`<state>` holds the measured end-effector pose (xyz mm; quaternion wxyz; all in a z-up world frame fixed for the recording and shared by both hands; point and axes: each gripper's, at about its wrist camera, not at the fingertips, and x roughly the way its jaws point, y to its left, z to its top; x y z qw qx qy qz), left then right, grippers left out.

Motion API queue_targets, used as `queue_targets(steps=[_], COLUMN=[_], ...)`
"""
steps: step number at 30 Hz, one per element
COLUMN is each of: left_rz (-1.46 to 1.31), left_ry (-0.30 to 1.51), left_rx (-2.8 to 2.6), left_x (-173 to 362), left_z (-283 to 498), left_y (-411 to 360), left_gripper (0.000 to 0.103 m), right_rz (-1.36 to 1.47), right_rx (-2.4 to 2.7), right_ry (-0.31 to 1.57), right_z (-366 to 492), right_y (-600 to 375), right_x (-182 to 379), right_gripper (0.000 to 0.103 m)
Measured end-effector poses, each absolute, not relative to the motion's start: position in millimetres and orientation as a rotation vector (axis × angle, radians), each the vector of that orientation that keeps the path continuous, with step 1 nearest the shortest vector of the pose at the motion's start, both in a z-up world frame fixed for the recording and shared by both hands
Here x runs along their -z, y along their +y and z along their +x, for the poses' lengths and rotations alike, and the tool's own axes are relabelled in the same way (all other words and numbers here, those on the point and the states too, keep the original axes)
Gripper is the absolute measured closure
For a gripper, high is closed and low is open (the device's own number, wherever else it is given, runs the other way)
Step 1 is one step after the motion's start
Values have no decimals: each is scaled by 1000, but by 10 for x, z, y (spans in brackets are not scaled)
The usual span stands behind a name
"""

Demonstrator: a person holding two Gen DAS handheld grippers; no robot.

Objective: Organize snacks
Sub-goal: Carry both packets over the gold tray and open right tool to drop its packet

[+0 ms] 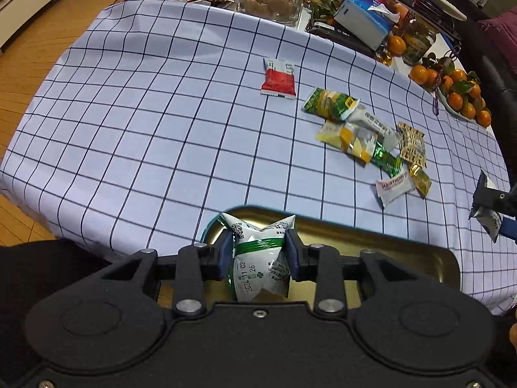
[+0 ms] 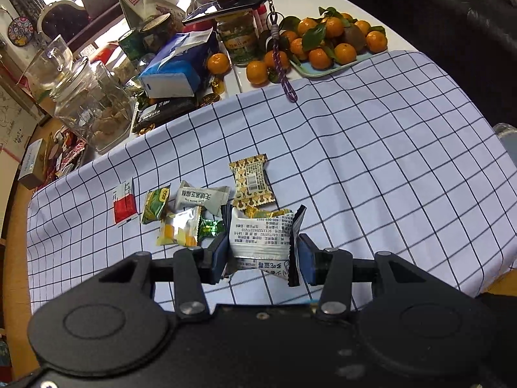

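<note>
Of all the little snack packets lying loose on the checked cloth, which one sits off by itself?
The red and white packet: it lies alone, clear of the touching cluster that starts with the green packet.

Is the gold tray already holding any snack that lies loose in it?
No. In the left wrist view the gold tray shows bare metal; the only packet over it is clamped in the left gripper.

A white-and-green packet (image 1: 258, 255) sits pinched upright over the gold tray (image 1: 404, 242), a white printed packet (image 2: 261, 236) is likewise clamped, and a red-and-white sachet (image 1: 278, 77) lies apart, left of the loose wrapper cluster (image 1: 365, 135) on the checked cloth.
</note>
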<state>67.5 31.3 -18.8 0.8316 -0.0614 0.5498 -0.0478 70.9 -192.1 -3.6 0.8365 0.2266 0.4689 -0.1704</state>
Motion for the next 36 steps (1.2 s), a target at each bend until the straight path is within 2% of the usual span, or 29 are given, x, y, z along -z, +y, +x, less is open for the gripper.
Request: queue_targets(steps=[8,17,36], left_rz=[-59,17,1], left_ry=[1123,1124,1191], left_rx=[135,162,184], left_x=[181,247,300], left_z=[262,-66,-231], left_y=[213,60,123], left_gripper=[60,60,59], right_rz=[488,574,574], right_rx=[330,334,307], right_ry=[925,988,1069], right_z=[-6,-524,-738], right_y=[-1743,-1638,-1564], right_x=[32,235,384], right_gripper=[55,55,55])
